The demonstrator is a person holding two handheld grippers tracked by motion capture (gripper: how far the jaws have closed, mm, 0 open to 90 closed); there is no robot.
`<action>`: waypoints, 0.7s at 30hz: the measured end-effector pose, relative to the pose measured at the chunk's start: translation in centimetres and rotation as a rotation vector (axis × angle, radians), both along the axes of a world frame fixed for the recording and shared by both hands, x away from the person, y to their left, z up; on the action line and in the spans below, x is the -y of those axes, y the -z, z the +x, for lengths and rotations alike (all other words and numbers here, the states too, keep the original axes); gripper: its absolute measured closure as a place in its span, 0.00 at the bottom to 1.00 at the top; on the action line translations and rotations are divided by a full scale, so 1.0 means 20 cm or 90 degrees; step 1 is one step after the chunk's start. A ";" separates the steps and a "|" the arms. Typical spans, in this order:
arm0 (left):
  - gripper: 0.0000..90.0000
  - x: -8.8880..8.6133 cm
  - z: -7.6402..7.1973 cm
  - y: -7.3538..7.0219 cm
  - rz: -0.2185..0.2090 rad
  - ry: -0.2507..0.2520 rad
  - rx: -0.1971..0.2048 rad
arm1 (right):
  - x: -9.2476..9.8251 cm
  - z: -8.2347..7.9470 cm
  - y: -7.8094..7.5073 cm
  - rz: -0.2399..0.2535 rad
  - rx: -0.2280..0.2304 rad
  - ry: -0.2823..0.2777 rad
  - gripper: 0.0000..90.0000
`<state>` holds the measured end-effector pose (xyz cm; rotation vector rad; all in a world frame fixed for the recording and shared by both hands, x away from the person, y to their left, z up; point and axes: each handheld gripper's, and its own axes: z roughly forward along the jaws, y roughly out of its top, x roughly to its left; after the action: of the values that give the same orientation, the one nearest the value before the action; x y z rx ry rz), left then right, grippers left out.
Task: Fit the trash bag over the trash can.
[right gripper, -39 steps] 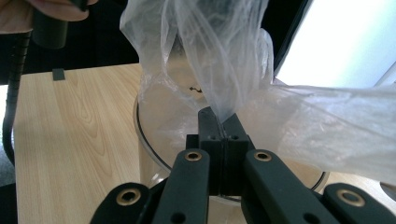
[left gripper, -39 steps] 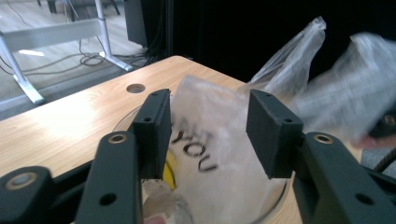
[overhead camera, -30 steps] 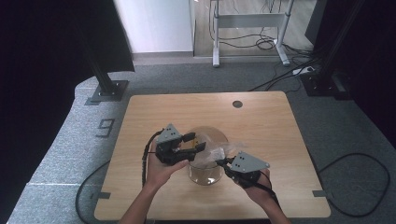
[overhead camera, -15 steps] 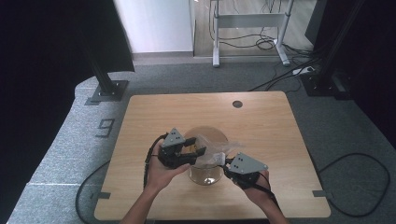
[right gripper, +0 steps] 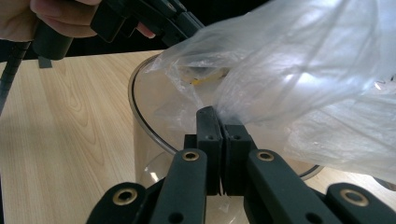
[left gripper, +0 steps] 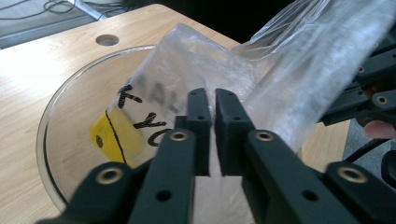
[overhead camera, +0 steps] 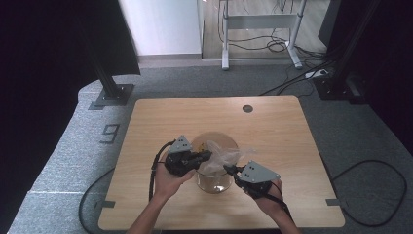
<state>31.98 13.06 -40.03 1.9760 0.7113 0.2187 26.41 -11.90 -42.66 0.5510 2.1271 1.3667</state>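
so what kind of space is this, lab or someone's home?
Likely a lab or recording rig: a bare wooden table on grey carpet, black camera stands at its corners, cables trailing across the floor.

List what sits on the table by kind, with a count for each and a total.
Clear glass bowl: 1
Clear plastic bag, black lettering and a yellow patch, hanging into the bowl: 1
Handheld claws, the left claw and the right claw, both shut on the bag: 2
Total: 4
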 end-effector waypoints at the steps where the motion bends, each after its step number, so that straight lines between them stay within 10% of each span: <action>1: 0.99 -0.01 0.00 0.00 -0.005 0.003 0.000 | 0.00 0.00 0.00 -0.001 0.001 0.002 0.97; 21: 1.00 -0.17 0.00 -0.01 -0.071 0.007 -0.011 | 0.09 -0.04 0.03 0.018 0.001 0.027 0.96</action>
<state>32.04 16.36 -39.78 1.8766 0.7094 0.1524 25.71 -13.64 -43.33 0.6015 2.0864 1.3750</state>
